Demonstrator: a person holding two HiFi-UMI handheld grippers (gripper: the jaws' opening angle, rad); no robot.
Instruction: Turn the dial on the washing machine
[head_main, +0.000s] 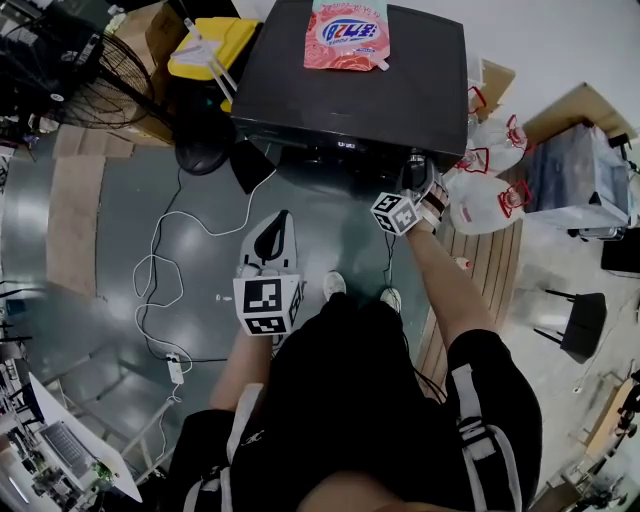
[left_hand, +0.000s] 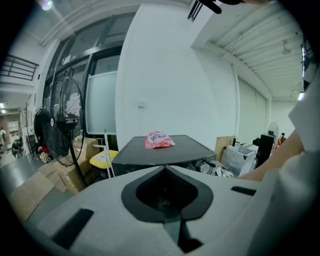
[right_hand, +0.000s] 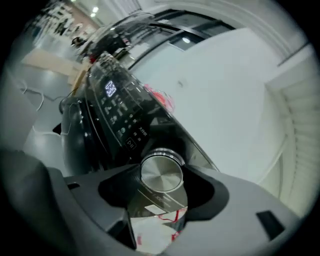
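Pink pouch (head_main: 345, 33); black fan (head_main: 78, 82); white bags (head_main: 488, 205); cable (head_main: 152, 265)

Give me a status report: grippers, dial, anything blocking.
Left gripper shut, empty, short of the washing machine. Right gripper open, jaws either side of the dial, grip not confirmed. Nothing in the way.

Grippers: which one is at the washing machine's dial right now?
The right gripper: the silver dial stands between its parted jaws. The left gripper hangs back from the machine, jaws together on nothing.

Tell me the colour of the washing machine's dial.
Brushed silver dial, clearest in the right gripper view.
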